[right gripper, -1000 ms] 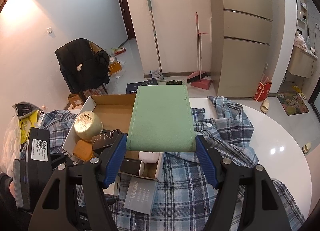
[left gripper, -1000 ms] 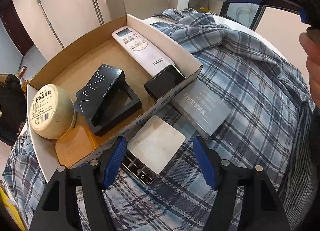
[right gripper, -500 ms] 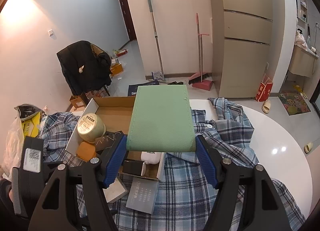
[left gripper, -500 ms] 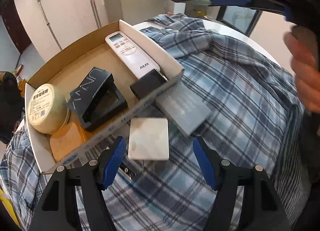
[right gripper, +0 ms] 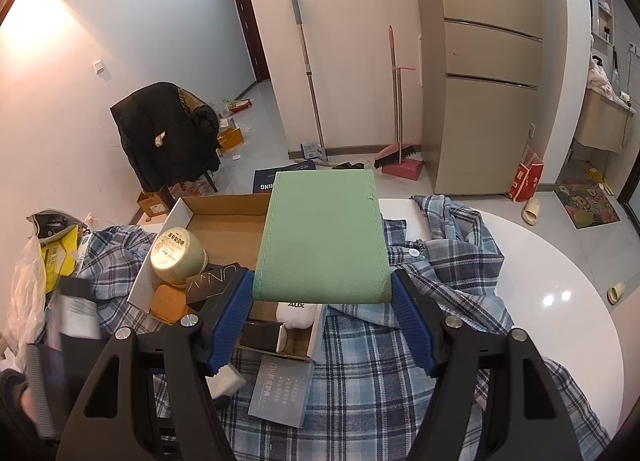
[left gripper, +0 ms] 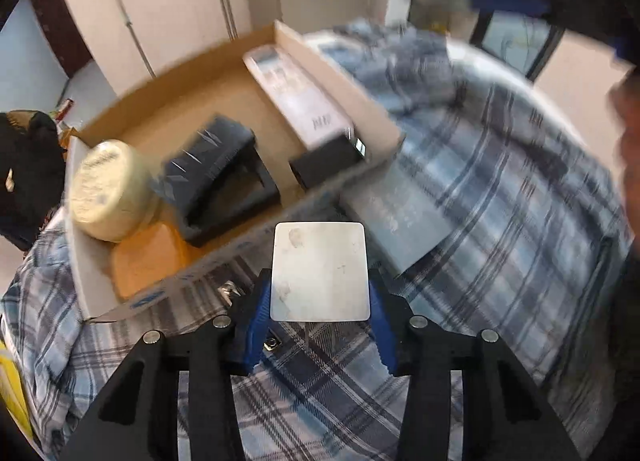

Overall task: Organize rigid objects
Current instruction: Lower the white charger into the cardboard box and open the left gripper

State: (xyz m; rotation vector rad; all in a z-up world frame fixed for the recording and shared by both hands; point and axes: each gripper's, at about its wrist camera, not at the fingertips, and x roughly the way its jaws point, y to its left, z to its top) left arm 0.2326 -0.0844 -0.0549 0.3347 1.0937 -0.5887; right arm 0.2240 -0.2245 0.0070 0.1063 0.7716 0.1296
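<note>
The white square pad (left gripper: pixel 319 272) with rounded corners is flat and a little stained; it sits tilted between the blue fingers, above the checked cloth, just in front of the cardboard box (left gripper: pixel 380 113). The green case (right gripper: pixel 323 237) is rectangular, with stitched edges, and it is held level above the box. In the box, the white remote (left gripper: pixel 298 99) lies along the right wall, and a small black block (left gripper: pixel 326 161) is at its near end. The black open case (left gripper: pixel 218 177) lies in the middle, the cream round tin (left gripper: pixel 108 191) lies on its side at the left, and an orange flat piece (left gripper: pixel 144 261) is at the near corner. The grey flat box (right gripper: pixel 282 391) lies on the cloth just beside the box.
</note>
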